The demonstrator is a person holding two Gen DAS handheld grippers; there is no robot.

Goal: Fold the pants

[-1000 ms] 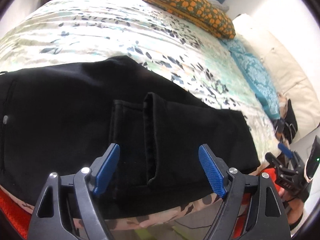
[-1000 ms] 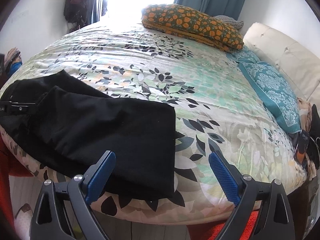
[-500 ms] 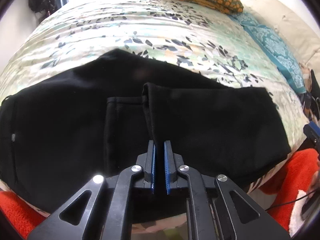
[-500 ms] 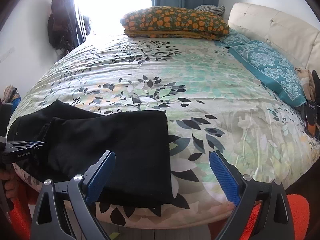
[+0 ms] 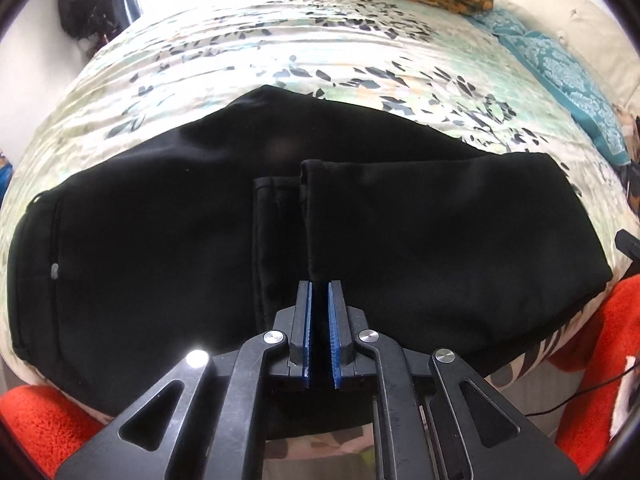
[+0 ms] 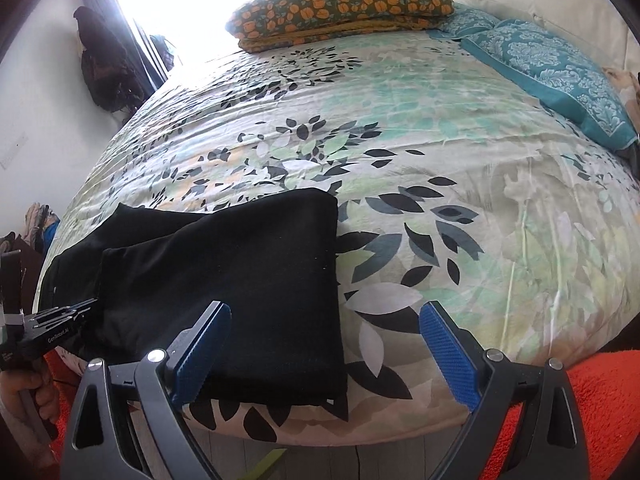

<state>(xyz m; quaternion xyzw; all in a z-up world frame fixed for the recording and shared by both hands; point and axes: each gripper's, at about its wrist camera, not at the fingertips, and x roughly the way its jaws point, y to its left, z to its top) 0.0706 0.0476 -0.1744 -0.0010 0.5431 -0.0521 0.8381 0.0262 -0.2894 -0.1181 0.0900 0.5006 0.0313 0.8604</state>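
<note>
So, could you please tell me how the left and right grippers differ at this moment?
The left gripper is shut, pinching the hem edge of the black pants; the right gripper is wide open and holds nothing. The left sits over the pants, the right partly over the floral bedspread. Both have blue-padded fingers.

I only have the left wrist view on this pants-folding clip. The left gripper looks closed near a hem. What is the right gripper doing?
Observer: The right gripper is open, holding nothing, above the bed's near edge.
Operator: Is it over the pants?
Observer: Partly. One finger overlaps the black pants; the other sits over the floral bedspread.
Operator: How does the folded end look?
Observer: Its right edge lies flat and straight on the bedspread.
</note>
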